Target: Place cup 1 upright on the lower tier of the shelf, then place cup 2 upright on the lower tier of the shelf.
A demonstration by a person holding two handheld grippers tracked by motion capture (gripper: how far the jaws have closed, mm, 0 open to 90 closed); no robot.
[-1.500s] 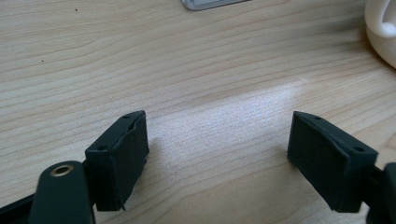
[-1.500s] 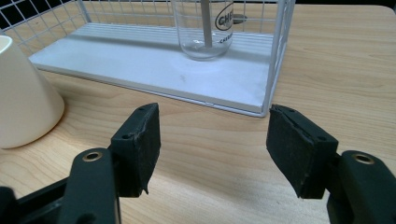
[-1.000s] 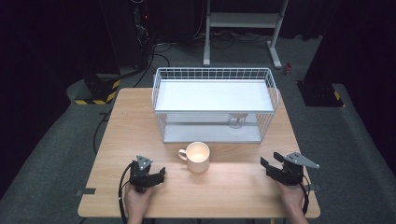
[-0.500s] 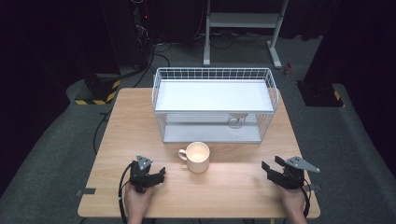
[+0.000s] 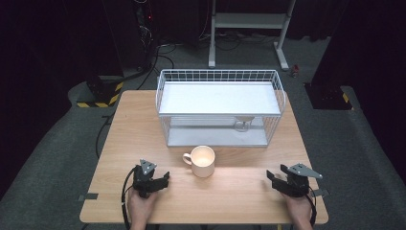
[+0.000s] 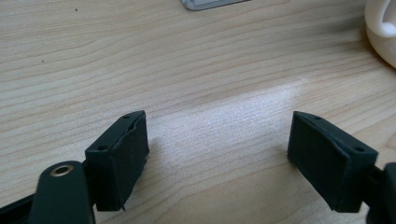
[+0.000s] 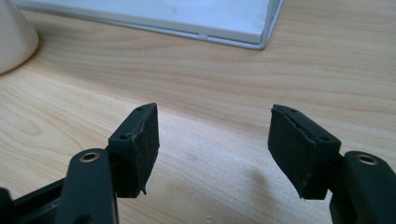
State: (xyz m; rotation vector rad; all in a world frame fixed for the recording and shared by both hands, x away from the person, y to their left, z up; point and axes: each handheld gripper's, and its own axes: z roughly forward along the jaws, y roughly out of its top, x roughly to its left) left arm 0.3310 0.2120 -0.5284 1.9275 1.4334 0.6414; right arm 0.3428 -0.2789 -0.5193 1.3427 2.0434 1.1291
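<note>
A white mug (image 5: pixel 203 162) stands on the wooden table (image 5: pixel 134 124) near its front middle, handle to the left. My left gripper (image 5: pixel 164 179) rests on the table left of the mug, open, with bare wood between its jaws (image 6: pixel 217 144); the mug (image 6: pixel 380 32) is at that view's top right. My right gripper (image 5: pixel 271 178) lies near the front right corner, pointing left toward the mug, open and holding nothing (image 7: pixel 212 140). The mug's side (image 7: pixel 14 37) is at the far left of the right gripper view.
A white wire rack (image 5: pixel 220 108) with two shelves stands behind the mug at the table's middle back; a small pale object (image 5: pixel 242 123) sits on its lower shelf. The rack's base edge (image 7: pixel 187 18) lies ahead of the right gripper. Dark floor and cables surround the table.
The right gripper has slipped a little toward the table's front edge. The left gripper and the mug have stayed where they were.
</note>
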